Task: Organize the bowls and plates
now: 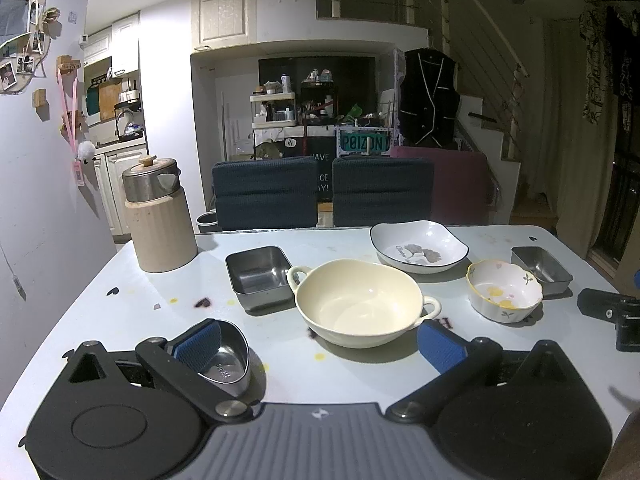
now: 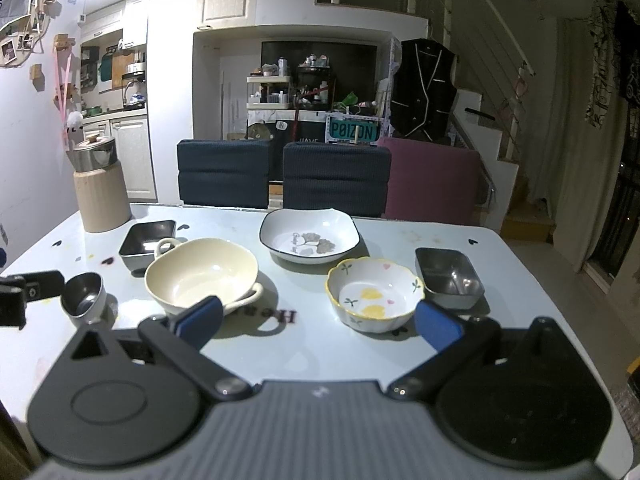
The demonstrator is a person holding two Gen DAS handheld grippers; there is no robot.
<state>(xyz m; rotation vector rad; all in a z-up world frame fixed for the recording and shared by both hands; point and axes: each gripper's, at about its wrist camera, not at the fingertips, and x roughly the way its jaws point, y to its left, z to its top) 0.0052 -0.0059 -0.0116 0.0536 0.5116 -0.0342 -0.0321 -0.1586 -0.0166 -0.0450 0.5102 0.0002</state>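
Claws both gaping, your left claw (image 1: 320, 344) just short of the cream bowl (image 1: 362, 302), right claw (image 2: 318, 320) beside it facing the flower bowl (image 2: 374, 294), probably lined up for stacking on the worktop (image 2: 400, 360).

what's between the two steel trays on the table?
Left wrist view: between the left steel tray and the right one sit the cream bowl and the flower bowl, with the white dish just behind.

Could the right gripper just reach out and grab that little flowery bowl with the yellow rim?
Probably yes. The right gripper is open, and the flowery bowl sits just ahead of it on the table with nothing between them.
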